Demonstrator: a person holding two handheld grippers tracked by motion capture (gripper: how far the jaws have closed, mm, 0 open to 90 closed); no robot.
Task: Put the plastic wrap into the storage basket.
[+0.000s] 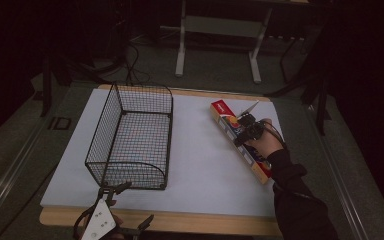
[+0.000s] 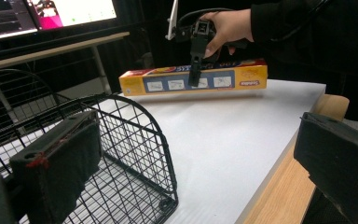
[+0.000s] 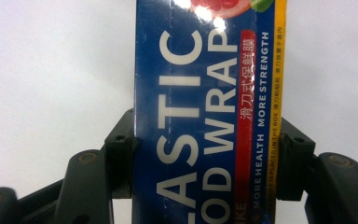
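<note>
Nearest us, our left gripper gapes empty at the wire basket, while our right gripper, clamped mid-length across the plastic wrap box, risks the box pivoting when lifted

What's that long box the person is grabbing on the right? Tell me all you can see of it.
The box is a long, narrow carton of plastic food wrap, glossy blue on top with white lettering, a red strip and yellow-orange sides and ends. It lies flat on the white table, angled, right of the wire basket and apart from it. The right gripper clamps it across its width, one jaw on each long side.
</note>
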